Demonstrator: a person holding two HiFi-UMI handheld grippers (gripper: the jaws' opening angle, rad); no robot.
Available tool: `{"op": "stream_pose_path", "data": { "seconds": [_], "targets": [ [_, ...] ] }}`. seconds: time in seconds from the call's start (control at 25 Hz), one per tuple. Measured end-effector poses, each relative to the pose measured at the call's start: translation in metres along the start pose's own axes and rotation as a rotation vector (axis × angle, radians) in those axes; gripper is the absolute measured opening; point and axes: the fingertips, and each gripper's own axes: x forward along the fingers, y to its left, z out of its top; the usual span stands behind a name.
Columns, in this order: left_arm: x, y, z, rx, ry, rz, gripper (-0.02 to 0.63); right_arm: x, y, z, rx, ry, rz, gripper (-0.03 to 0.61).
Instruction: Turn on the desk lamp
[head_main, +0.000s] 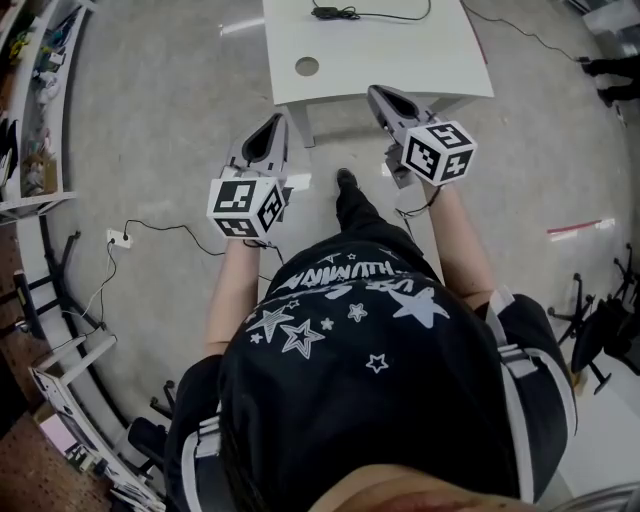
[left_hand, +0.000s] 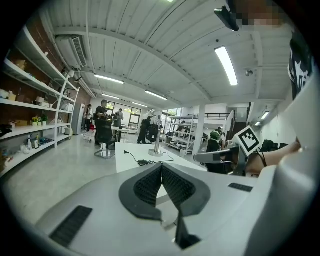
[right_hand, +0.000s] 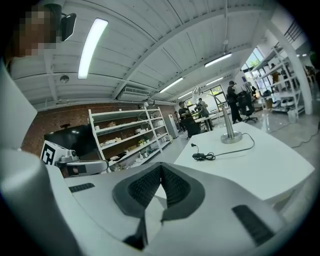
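The desk lamp shows as a metal pole on a round base (right_hand: 231, 136) at the far end of a white table (right_hand: 260, 170); its top is cut off. In the left gripper view the same lamp pole (left_hand: 157, 145) stands behind a coiled black cable (left_hand: 145, 161). My left gripper (left_hand: 161, 166) is shut and empty, short of the table's near edge. My right gripper (right_hand: 161, 166) is also shut with nothing in it. In the head view the left gripper (head_main: 272, 125) hangs just left of the table (head_main: 400, 60), while the right gripper (head_main: 383, 97) reaches its front edge.
The tabletop has a round hole (head_main: 307, 67) and a black cable bundle (head_main: 335, 12). A power strip (head_main: 118, 238) with a cord lies on the floor at left. Shelves (left_hand: 30, 105) line the wall. Several people (left_hand: 102, 117) and an office chair stand far behind the table.
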Motion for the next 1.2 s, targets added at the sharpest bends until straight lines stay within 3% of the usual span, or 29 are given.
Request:
{"op": "stream_pose_path", "data": {
  "seconds": [0.72,1.2],
  "targets": [
    [0.113,0.01,0.032,0.042,0.018,0.016,0.011,0.05,-0.1,0.051,0.032,0.011,0.03,0.005],
    [0.161,0.032,0.063,0.098,-0.043,0.073,0.011,0.089,-0.146,0.087,0.025,-0.009,0.088,0.005]
  ]
}}
